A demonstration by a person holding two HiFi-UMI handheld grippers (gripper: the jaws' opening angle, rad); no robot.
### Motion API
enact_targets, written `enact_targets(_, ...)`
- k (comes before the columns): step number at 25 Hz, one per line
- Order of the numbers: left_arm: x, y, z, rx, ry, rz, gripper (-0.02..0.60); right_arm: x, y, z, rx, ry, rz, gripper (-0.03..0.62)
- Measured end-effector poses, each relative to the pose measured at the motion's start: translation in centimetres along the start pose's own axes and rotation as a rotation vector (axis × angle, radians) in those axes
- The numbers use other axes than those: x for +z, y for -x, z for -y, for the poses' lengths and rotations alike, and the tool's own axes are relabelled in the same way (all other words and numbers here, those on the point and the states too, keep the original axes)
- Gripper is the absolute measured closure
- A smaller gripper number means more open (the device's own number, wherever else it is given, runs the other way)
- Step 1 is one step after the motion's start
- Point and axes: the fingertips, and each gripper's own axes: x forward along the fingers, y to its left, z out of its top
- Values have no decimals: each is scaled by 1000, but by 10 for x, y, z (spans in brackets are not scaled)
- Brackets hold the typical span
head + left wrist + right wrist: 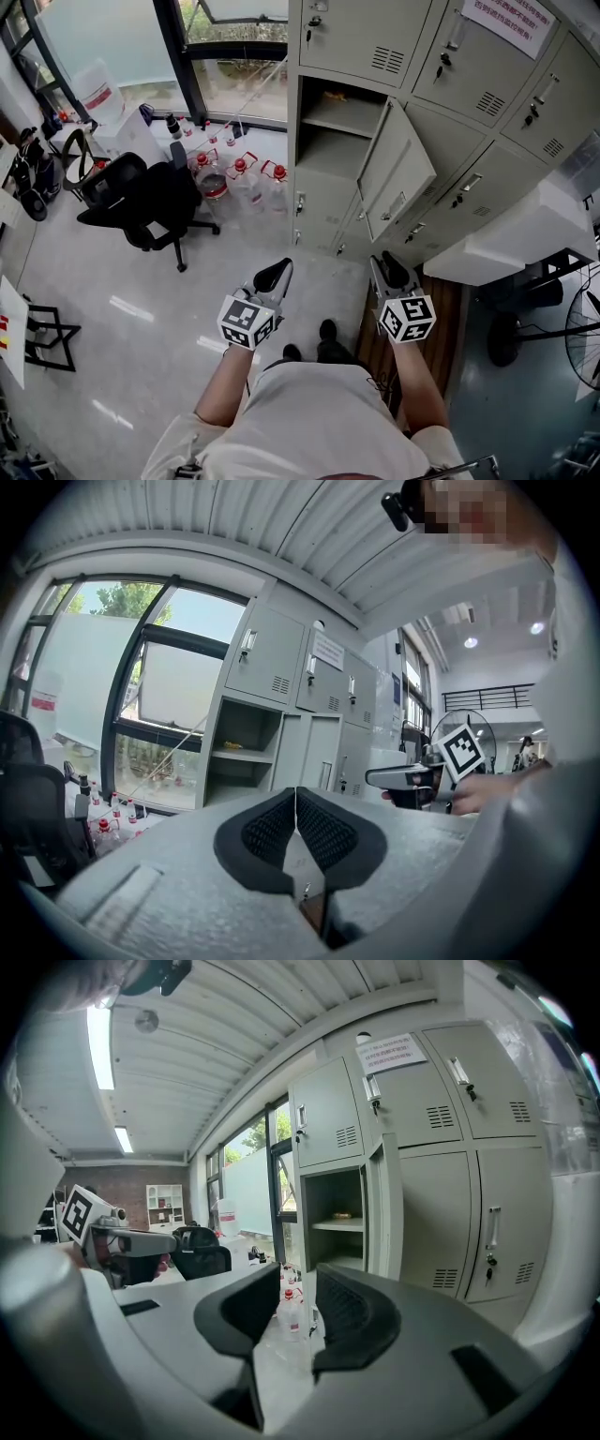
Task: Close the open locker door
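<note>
Facing open locker door (pixel 398 173), chair (pixel 150 202), bottles (pixel 248 178) nearby, left hand-held gripper (pixel 279 270) clenched, right hand-held gripper (pixel 384 269) released

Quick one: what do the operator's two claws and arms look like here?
The left claw and right claw are grey handheld bodies with black, curved, textured pads. Each carries a white cube printed with black square markers. No cables show. The person wears a pale short-sleeved shirt; forearms bare.

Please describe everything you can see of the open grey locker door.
The pale grey metal locker door is a plain flat panel with a small handle near its free edge. It is hinged on the right side of its open compartment and stands swung outward into the room. Nothing touches it.
</note>
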Motion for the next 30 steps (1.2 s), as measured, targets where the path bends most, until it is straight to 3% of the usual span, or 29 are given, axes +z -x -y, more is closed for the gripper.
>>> enact_targets(17, 14, -76, 5, 65, 12, 8, 565, 7, -44, 107, -30, -3, -14, 479)
enact_targets(30, 17, -97, -3, 112, 13, 11, 566, 7, -75, 141, -20, -2, -26, 474)
